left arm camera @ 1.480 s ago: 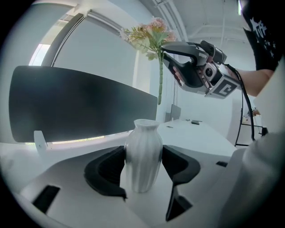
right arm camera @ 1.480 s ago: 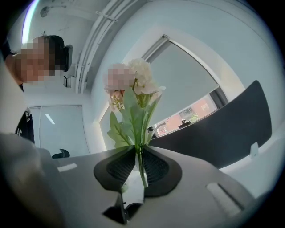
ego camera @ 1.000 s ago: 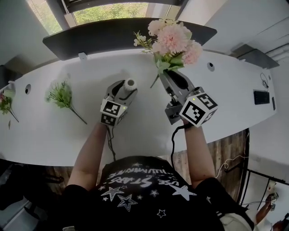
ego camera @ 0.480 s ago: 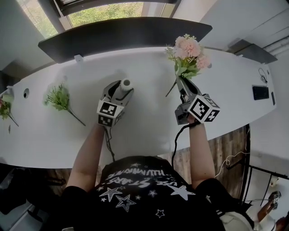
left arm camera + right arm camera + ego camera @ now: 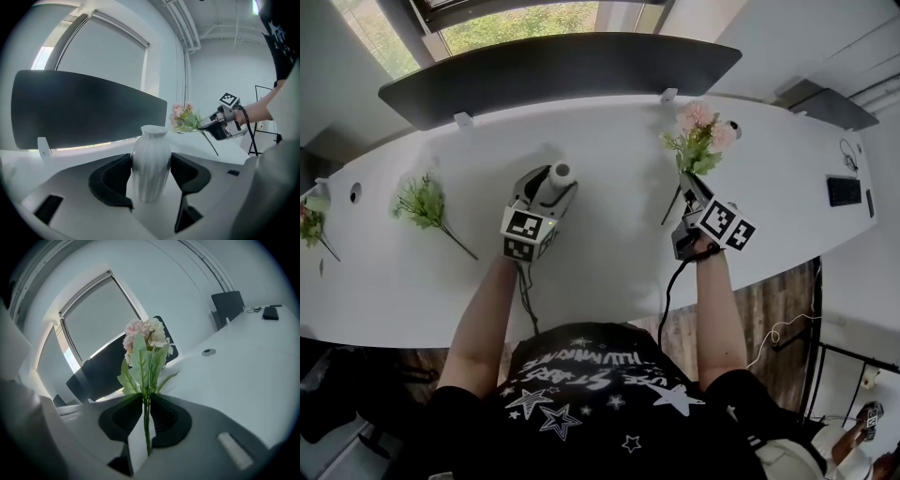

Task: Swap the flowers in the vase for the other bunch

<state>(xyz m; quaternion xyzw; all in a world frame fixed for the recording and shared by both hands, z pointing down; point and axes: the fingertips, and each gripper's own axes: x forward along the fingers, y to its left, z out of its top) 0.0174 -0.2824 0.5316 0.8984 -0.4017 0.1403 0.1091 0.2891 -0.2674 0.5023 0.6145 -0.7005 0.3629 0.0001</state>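
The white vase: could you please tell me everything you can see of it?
The white vase looks like glossy ceramic, ribbed lengthwise, with a rounded body, narrow neck and flared lip. It stands upright on the white table, with no stems in its mouth. The left gripper is closed on it, a dark pad against each side.

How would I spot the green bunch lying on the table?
Start at the long white table and find the white vase near its middle. To the vase's left, the green bunch lies flat on the tabletop. It is all leafy green, unlike the pink bunch held up on the right, and nearer the vase than the sprig at the far left edge.
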